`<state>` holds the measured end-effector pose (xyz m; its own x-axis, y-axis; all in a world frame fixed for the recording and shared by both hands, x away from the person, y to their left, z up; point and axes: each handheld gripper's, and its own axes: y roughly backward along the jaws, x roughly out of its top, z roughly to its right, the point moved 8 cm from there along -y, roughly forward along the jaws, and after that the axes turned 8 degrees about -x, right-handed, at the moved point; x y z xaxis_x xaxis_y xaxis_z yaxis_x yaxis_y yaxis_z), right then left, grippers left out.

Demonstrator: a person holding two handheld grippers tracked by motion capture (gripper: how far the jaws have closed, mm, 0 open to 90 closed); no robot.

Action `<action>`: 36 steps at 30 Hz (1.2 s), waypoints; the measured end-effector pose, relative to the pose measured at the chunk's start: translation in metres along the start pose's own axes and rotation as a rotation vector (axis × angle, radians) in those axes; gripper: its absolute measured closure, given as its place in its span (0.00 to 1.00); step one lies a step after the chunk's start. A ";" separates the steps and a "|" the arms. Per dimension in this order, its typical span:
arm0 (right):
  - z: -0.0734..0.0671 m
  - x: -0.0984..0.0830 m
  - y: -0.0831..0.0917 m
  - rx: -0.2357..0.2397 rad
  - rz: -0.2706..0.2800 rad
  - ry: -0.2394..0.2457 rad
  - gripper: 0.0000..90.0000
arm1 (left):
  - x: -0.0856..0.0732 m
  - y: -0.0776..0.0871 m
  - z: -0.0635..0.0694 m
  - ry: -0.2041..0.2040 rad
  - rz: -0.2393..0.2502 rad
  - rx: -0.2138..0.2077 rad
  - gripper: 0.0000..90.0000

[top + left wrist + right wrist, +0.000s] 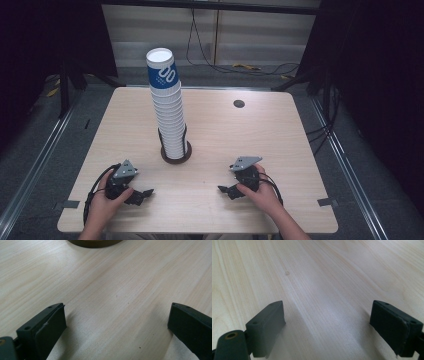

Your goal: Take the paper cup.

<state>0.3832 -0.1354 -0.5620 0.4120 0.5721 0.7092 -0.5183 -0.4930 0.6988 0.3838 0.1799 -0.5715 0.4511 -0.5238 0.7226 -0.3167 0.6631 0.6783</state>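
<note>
Step in hand: we judge this to be the start; both grippers rest low on the desk (pixel 215 125) near the bottom of the high view, and nothing is held.
Cup stack: we see a tall stack of paper cups (pixel 167 107) standing upright left of centre in the high view, its top cup banded in blue, seated in a dark round holder (pixel 176 155).
Left gripper: our left gripper (pixel 141 195) lies at the lower left, fingers (pixel 48 327) wide apart with only bare wood between them; the holder's edge (pixel 95 242) peeks in at the top of the left gripper view.
Right gripper: our right gripper (pixel 226 190) lies at the lower right, fingers (pixel 268 326) spread, empty.
Next move: we judge that one gripper must lift and travel up the frame to the stack, meet a cup rim squarely, and close gently so the tower does not tip.
</note>
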 end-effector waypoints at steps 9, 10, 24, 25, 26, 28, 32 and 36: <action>0.000 0.000 0.000 0.001 0.000 0.000 0.13 | 0.000 0.000 0.000 -0.001 -0.004 0.000 0.01; 0.000 0.000 0.000 0.001 0.000 0.000 0.13 | 0.000 0.000 0.000 -0.001 -0.004 0.000 0.01; -0.002 0.000 0.001 -0.010 -0.007 -0.012 0.14 | 0.002 0.008 0.002 0.092 -0.015 0.000 0.03; -0.003 0.002 0.001 0.007 -0.025 -0.004 0.15 | 0.006 0.012 0.000 0.089 -0.013 -0.004 0.03; -0.003 0.004 0.001 0.012 -0.027 -0.005 0.15 | 0.009 0.015 0.000 0.107 0.000 -0.014 0.04; -0.004 0.007 0.000 0.025 -0.020 -0.014 0.15 | 0.014 0.018 -0.001 0.115 0.020 -0.024 0.05; -0.002 0.025 0.001 0.029 0.000 -0.022 0.15 | 0.038 0.035 -0.006 0.108 0.029 -0.029 0.05; -0.001 0.038 0.000 0.055 0.016 -0.050 0.15 | 0.054 0.042 -0.006 0.105 0.039 -0.034 0.05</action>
<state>0.3979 -0.1130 -0.5355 0.4412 0.5311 0.7234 -0.4836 -0.5383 0.6902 0.3996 0.1831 -0.5049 0.5244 -0.4398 0.7291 -0.3082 0.7002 0.6440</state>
